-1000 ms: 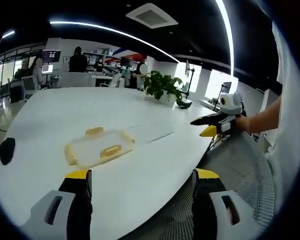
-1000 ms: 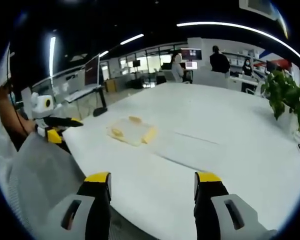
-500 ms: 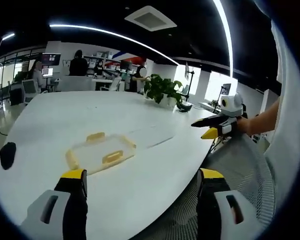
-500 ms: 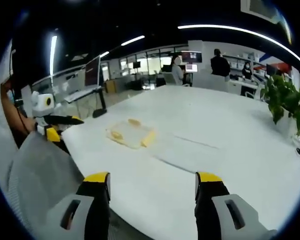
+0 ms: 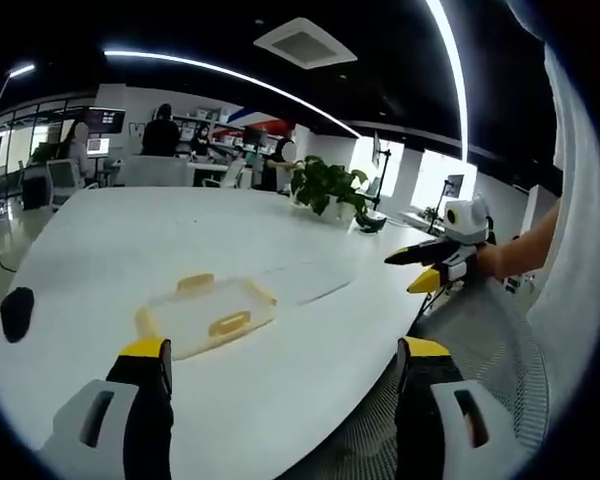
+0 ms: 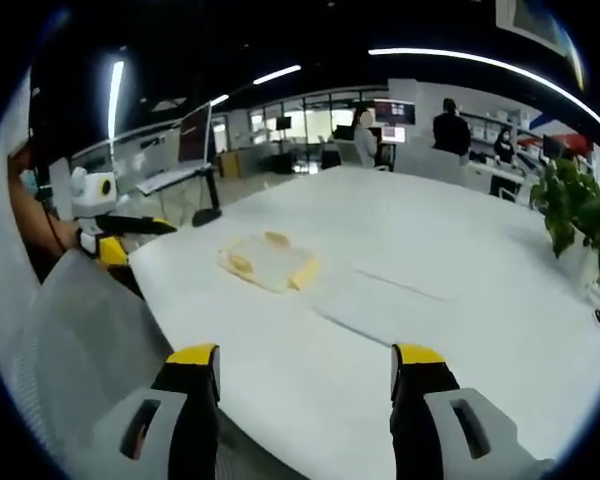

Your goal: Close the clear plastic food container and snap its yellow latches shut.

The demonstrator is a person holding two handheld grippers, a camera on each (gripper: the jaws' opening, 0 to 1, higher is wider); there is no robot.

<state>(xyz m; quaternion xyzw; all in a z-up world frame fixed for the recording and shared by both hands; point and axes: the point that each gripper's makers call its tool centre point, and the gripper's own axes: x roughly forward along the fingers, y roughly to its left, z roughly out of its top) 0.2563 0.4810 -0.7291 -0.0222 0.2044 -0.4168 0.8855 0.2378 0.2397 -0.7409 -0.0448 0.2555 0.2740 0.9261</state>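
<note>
White table (image 5: 100,240), container (image 5: 208,315) – plant (image 5: 328,186) behind

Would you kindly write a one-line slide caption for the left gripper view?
Open left gripper faces a clear food container with yellow latches on the white table.

You cannot tell from either view whether the clear food container (image 5: 206,314) (image 6: 270,263) has its lid seated or its yellow latches (image 5: 229,324) snapped; it is too small and distorted. Your right gripper (image 5: 429,268) is so small in the left gripper view that its fingers' spacing stays unclear. The tabletop (image 5: 130,230) is cut off at the picture's edges.
</note>
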